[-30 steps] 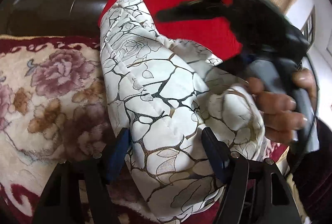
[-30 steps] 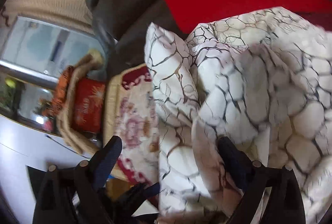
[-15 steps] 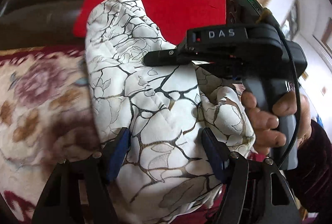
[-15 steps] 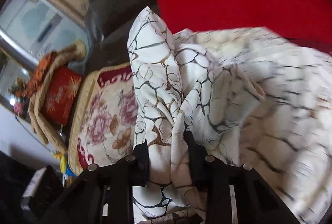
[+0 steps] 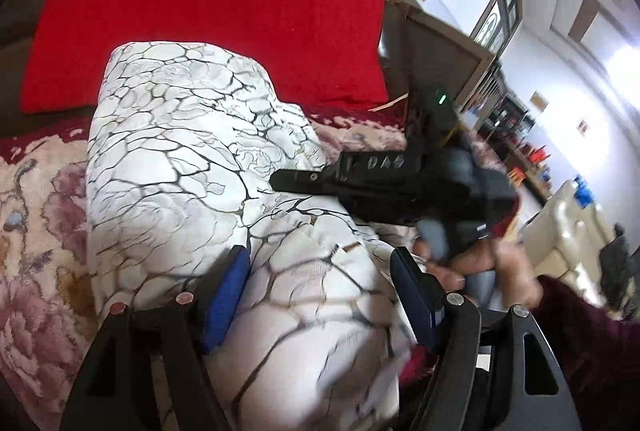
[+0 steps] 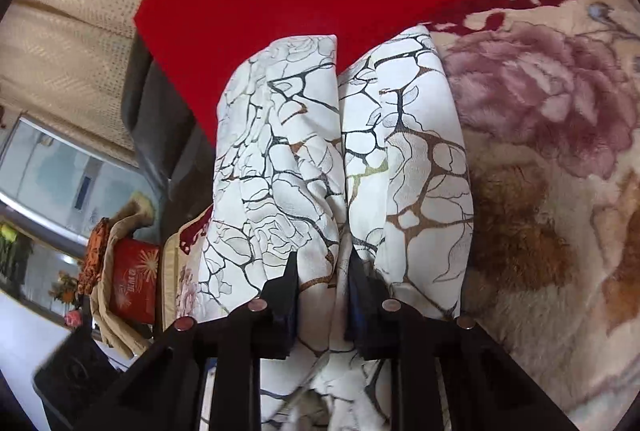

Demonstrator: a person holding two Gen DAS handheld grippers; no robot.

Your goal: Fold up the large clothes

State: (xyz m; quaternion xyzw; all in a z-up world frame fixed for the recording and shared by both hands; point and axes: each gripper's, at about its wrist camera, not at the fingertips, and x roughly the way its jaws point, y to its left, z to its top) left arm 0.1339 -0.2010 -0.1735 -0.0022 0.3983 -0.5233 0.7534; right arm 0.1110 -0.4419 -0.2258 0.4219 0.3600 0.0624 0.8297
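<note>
Padded garment — white, crackle-printed — is lying bunched on the floral blanket, looking soft, bulky, springy. Right hand-held gripper is pinching a thick fold; left hand-held gripper is straddling it, wide open.

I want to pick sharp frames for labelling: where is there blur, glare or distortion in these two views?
Left wrist view: motion blur smears the right gripper and the hand holding it; the room at right is blown out bright; the white patterned garment blurs near the bottom edge. Right wrist view: mostly sharp on the garment, fisheye bending the floral blanket at the edges.
</note>
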